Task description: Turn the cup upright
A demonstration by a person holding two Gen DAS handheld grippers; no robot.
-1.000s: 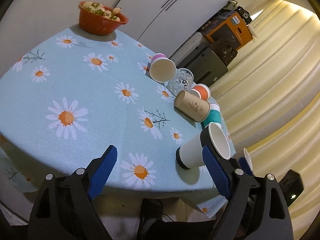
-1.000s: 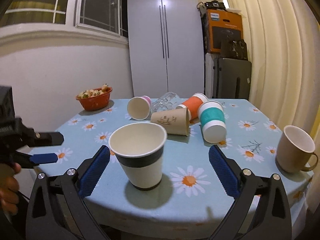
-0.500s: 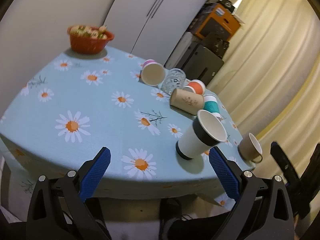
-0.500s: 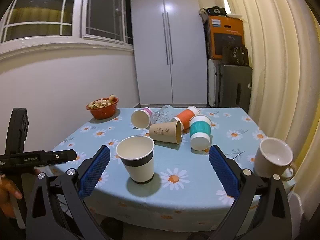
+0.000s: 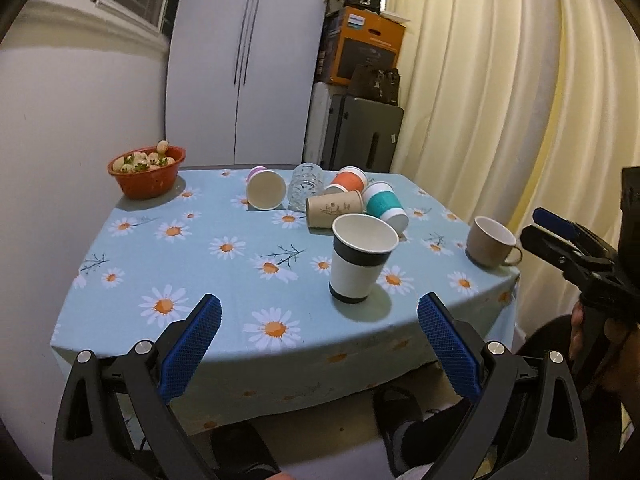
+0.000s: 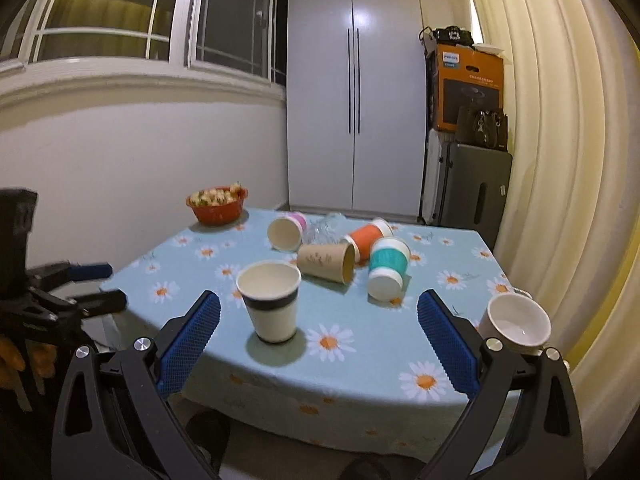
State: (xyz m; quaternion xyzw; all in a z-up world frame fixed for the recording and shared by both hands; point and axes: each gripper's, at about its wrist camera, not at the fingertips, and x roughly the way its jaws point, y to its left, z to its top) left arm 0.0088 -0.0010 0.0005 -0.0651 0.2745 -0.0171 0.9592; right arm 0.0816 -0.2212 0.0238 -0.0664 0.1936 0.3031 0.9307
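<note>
A white paper cup with a dark band [image 5: 360, 258] [image 6: 273, 302] stands upright near the front edge of the table [image 5: 200, 248]. Several other cups lie on their sides behind it: a pink-rimmed one [image 5: 265, 189], a clear glass [image 5: 305, 186], a brown one [image 5: 334, 210], an orange one [image 5: 349, 180] and a teal one [image 5: 386, 206]. A beige mug [image 5: 490, 242] [image 6: 516, 322] stands upright at the right edge. My left gripper [image 5: 318, 344] is open and empty, back from the table's front edge. My right gripper [image 6: 318, 340] is open and empty, also off the table.
A red bowl of produce [image 5: 146, 172] stands at the table's back left. A white cupboard [image 6: 354, 92], a dark suitcase [image 6: 474, 190] and an orange box [image 6: 470, 88] stand behind the table. Cream curtains [image 5: 500, 100] hang on the right.
Both grippers have drawn back from the table and levelled out. The white cup stays upright where it stood, now farther from both grippers.
</note>
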